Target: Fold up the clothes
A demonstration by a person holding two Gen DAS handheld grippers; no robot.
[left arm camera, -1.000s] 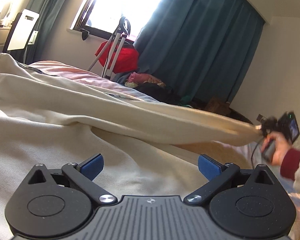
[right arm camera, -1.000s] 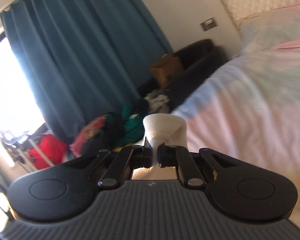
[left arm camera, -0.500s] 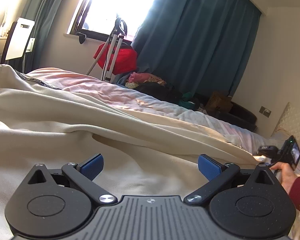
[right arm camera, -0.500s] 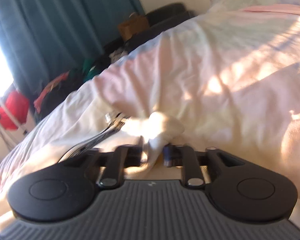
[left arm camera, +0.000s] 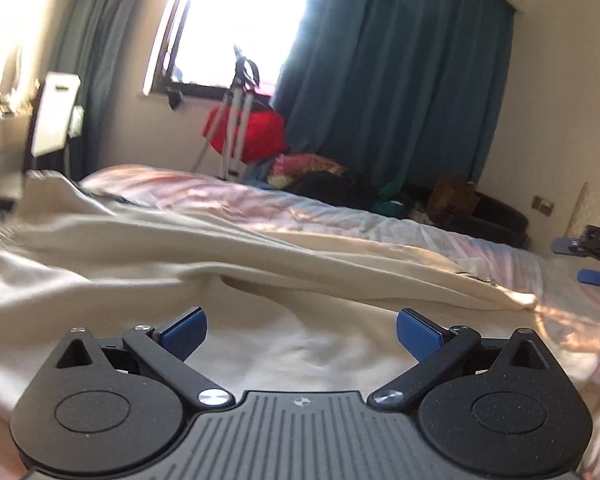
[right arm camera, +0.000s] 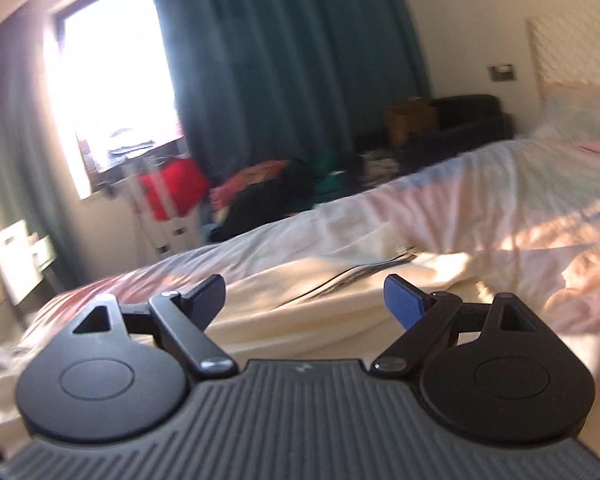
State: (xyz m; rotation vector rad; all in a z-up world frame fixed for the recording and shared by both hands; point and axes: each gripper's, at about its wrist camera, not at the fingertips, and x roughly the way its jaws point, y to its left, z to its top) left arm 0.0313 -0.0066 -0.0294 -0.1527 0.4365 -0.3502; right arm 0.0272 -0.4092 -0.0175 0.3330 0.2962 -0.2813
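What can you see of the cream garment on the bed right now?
The cream garment lies spread on the pink-and-white bedsheet, a soft knit-looking fabric with long folds and a dark-edged line along it. One narrow end tapers to a tip resting on the sheet. Neither tool holds it: the left tool and right tool are both open above it.

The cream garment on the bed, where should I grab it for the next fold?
Grip the cream garment at its tapered tip, approaching with the open right tongs from the headboard side: the tip lies free on the bedsheet.
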